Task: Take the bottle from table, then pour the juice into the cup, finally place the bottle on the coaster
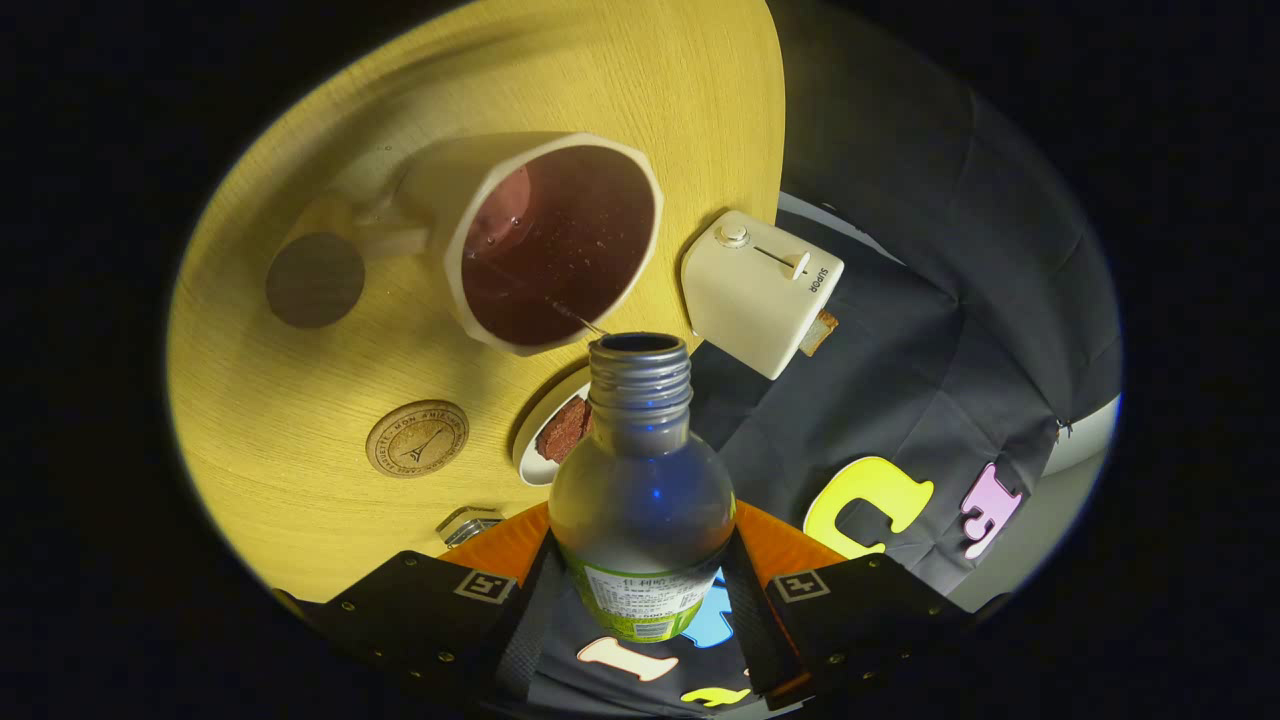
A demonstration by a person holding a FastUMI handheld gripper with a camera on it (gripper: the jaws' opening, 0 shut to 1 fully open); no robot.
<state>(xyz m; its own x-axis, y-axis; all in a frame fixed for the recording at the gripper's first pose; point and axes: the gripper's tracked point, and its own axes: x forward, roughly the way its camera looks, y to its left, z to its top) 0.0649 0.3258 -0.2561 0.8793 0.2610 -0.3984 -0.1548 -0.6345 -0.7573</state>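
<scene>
Both fingers [455, 610] of the gripper [640, 600] press on the bottle [640, 480], one on each side of its body. It is uncapped and tipped forward, its threaded mouth just short of the cup [545, 245], and a thin stream runs from it into the dark juice inside. Beside the neck lies a plate [535, 435] with a brown piece on it. On the table [300, 420], a round coaster [417, 438] lies beside the plate. A toaster [755, 290] stands past the bottle.
</scene>
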